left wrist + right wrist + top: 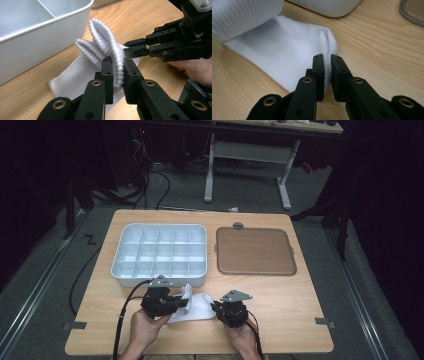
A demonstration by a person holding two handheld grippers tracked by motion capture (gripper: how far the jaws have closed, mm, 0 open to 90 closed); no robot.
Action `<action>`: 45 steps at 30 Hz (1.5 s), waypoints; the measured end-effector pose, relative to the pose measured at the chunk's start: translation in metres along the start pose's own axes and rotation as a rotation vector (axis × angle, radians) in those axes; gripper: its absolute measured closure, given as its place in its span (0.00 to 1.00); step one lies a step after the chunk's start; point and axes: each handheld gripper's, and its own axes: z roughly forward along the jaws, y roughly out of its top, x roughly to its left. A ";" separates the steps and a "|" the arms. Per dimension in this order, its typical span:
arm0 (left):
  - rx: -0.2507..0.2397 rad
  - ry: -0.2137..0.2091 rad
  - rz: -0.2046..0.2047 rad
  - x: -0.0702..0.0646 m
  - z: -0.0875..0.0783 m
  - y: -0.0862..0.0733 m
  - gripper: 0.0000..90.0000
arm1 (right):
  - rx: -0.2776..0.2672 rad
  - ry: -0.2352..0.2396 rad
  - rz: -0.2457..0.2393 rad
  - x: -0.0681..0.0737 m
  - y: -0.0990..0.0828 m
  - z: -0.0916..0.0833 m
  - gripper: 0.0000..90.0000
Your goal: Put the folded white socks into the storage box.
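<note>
A white sock (198,306) lies on the wooden table near its front edge, between my two grippers. My left gripper (118,62) is shut on the sock's ribbed cuff (103,45), which stands up folded off the table. In the right gripper view my right gripper (327,58) is shut on the smooth toe end of the sock (287,50), which rests flat on the wood. From above, the left gripper (185,301) holds the sock's left end and the right gripper (215,308) its right end. The left gripper view also has the right gripper (127,49) at the sock's far side.
A white tray (116,262) with several empty compartments stands just behind the sock; its wall (45,37) is close to the cuff. A brown lid (255,251) lies to the tray's right. Beyond the table are desk legs and cables on the floor.
</note>
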 end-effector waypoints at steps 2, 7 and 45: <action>0.007 -0.001 0.010 -0.002 0.003 -0.002 0.90 | 0.004 -0.002 -0.002 -0.001 -0.001 0.001 0.92; 0.024 0.000 0.023 -0.004 0.011 -0.006 0.90 | 0.010 -0.010 -0.002 -0.001 -0.002 0.003 0.92; 0.100 0.004 0.067 -0.013 0.058 -0.027 0.90 | 0.007 -0.020 -0.030 -0.001 -0.003 0.006 0.91</action>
